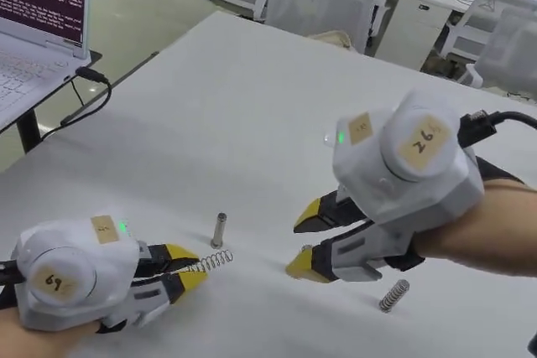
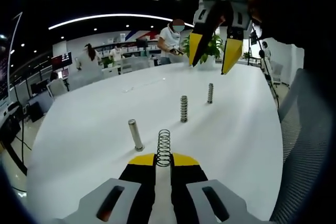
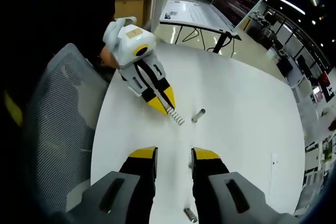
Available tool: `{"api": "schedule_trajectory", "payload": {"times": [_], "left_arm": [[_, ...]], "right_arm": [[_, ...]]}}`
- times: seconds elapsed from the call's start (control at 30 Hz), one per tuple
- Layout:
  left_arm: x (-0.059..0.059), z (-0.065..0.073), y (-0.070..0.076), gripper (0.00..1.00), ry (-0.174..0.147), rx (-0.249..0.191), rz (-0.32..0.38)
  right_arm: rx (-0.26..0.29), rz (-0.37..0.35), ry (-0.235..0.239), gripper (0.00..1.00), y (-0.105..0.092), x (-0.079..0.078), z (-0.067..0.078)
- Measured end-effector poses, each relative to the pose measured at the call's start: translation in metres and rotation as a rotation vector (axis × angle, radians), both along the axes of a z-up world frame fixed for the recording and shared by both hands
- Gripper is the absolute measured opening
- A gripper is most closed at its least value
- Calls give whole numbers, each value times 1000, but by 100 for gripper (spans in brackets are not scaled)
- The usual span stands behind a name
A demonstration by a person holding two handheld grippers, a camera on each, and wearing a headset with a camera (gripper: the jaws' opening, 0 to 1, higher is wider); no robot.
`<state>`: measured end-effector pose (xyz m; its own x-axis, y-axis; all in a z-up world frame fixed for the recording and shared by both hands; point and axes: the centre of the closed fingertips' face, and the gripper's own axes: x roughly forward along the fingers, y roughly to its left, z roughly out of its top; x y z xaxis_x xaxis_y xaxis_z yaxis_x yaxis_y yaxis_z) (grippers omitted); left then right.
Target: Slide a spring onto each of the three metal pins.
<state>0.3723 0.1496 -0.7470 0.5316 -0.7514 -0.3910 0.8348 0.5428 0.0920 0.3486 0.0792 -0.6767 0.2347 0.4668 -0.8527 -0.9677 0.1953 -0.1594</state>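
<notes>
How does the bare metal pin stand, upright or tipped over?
Upright: the pin stands on end on the table, bare, beside the spring held by the left gripper.

Smooth, matt white table (image 1: 252,106). At 12 o'clock of the spring (image 1: 211,262), the pin (image 1: 219,230): bare metal, dull sheen; spring of bright metal wire. The left claw (image 1: 200,267) and right claw (image 1: 295,249): satin grey plastic, yellow tips, paper labels (image 1: 105,229).
</notes>
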Motion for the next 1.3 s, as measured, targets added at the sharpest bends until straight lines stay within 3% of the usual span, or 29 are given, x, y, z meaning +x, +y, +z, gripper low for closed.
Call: {"api": "schedule_trajectory", "payload": {"times": [0.27, 0.57, 0.87, 1.3], "left_arm": [[-27, 36, -12, 2, -39, -29, -100], [-50, 61, -25, 2, -74, -38, -190], [-60, 77, -31, 2, -98, -45, -230], [-69, 85, -37, 2, -107, -51, -270]], "right_arm": [[33, 17, 6, 23, 7, -11, 1], [57, 47, 25, 23, 11, -23, 1], [64, 89, 44, 21, 14, -35, 0], [65, 124, 58, 14, 19, -45, -4]]}}
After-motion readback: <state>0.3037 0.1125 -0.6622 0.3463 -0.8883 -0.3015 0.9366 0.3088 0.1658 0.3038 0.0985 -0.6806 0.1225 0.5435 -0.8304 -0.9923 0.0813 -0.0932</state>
